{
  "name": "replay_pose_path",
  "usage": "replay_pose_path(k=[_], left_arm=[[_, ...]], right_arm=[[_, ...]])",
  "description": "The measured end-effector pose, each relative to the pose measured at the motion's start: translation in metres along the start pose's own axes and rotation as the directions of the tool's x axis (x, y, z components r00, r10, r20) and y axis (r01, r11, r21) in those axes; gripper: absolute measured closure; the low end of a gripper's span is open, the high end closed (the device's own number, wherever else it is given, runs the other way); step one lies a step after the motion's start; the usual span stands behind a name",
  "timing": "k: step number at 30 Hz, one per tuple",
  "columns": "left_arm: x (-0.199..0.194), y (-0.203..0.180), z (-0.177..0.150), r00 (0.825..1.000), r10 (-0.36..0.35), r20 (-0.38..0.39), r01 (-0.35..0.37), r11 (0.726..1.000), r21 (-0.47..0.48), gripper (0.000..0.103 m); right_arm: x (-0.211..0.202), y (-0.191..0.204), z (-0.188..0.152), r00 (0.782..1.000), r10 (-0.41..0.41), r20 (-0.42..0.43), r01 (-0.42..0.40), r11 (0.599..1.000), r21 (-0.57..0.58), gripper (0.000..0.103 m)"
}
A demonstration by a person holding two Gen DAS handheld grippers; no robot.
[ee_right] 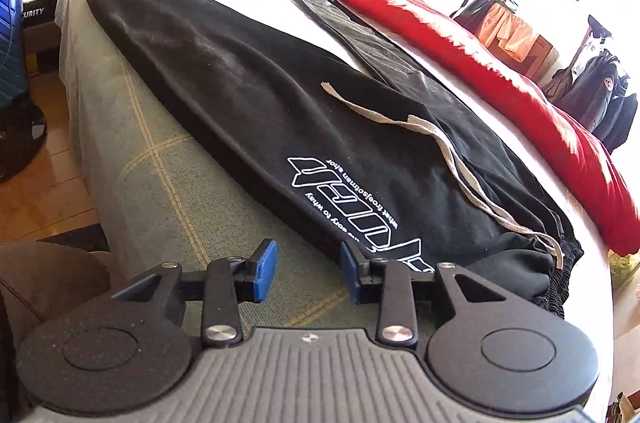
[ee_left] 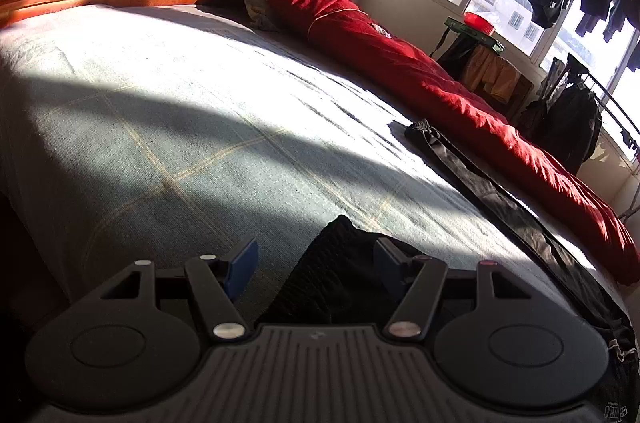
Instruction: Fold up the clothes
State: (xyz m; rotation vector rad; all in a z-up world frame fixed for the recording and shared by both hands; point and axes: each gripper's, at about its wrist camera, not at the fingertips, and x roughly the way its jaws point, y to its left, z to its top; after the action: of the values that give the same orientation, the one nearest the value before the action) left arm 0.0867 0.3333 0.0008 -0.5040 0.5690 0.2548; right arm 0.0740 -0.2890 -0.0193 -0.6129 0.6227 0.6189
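Right tongs stand partly open, empty, at the near edge of the black trousers by the printed logo. Left tongs stand wider, nothing pinched; the trouser cuff lies between and below the pads, untouched. The trousers lie lengthwise on the bed, legs apparently stacked, drawstring loose on top.

Judgement: the lengthwise fold looks complete and released. Next move calls for gripping cuff or waistband and folding across. No containers with visible contents.
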Motion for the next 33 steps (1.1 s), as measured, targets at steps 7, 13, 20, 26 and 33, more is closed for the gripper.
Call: replay_pose_path(k=[7, 13, 20, 26, 33], left_arm=[[0.074, -0.056, -0.012, 0.971, -0.08, -0.225, 0.108, 0.987, 0.116, 0.036], [0.126, -0.053, 0.004, 0.983, 0.005, -0.182, 0.026, 0.985, 0.17, 0.037], [0.112, -0.061, 0.015, 0.99, 0.008, -0.14, 0.017, 0.983, 0.181, 0.038], [0.067, -0.1, -0.007, 0.965, -0.154, -0.213, 0.21, 0.94, 0.27, 0.034], [0.076, -0.132, -0.053, 0.862, -0.23, -0.452, 0.373, 0.892, 0.257, 0.029]], right_arm=[[0.0, 0.005, 0.012, 0.999, -0.004, 0.04, 0.003, 1.0, 0.018, 0.059], [-0.001, 0.004, 0.015, 0.999, -0.023, 0.048, 0.02, 0.998, 0.066, 0.058], [-0.003, 0.002, 0.017, 0.995, -0.02, 0.097, 0.007, 0.991, 0.132, 0.052], [0.006, -0.001, 0.022, 0.991, 0.009, 0.135, -0.032, 0.986, 0.163, 0.05], [0.019, 0.009, 0.034, 0.984, 0.061, 0.17, -0.086, 0.986, 0.145, 0.045]])
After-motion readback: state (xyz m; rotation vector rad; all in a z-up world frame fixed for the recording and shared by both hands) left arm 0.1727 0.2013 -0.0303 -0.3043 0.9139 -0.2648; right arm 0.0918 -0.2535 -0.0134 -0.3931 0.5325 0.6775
